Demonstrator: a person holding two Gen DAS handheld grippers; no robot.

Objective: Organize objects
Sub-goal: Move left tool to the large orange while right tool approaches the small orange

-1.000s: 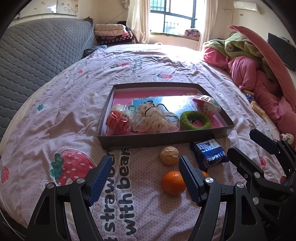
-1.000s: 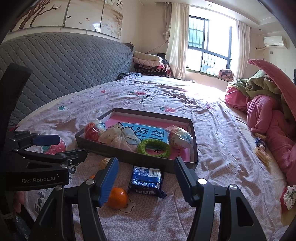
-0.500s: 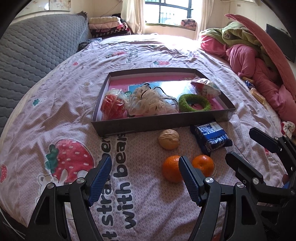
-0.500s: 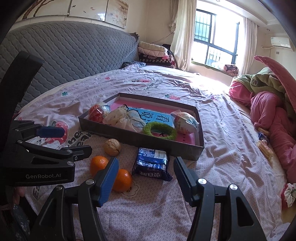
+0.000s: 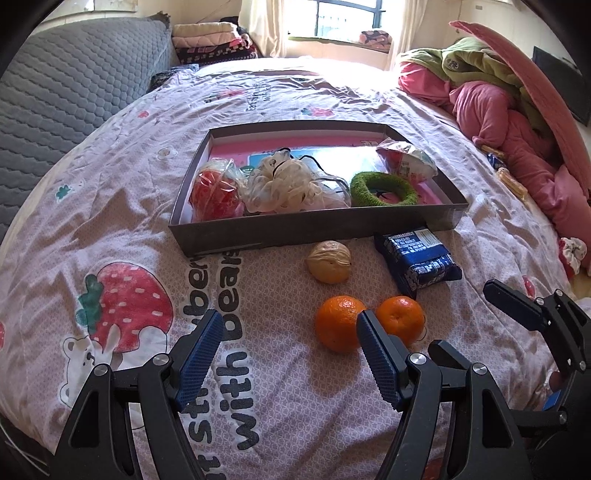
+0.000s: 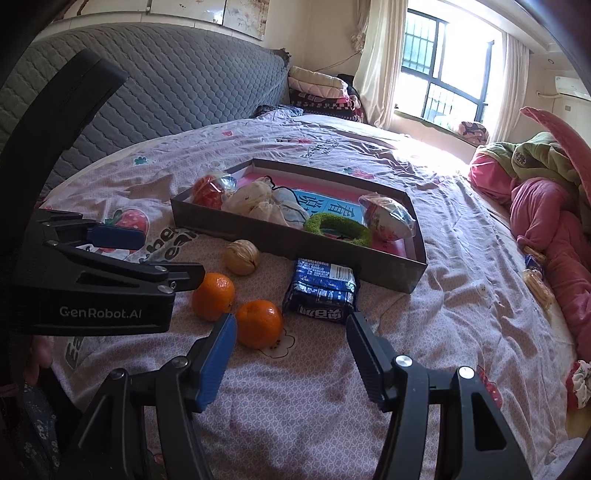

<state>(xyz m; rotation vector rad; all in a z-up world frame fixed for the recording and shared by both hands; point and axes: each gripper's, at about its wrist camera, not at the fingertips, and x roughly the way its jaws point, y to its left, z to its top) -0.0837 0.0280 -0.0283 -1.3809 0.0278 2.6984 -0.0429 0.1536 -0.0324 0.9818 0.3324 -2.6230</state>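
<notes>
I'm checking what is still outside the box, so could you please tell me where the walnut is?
The walnut lies on the bedspread just in front of the box's near wall, left of the blue snack packet and beyond the two oranges in the left wrist view.

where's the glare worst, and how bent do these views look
Left wrist view: sunlight from the window washes out the far bedspread; the tray bows outward. Right wrist view: window overexposed, headboard curves, corners black.
</notes>
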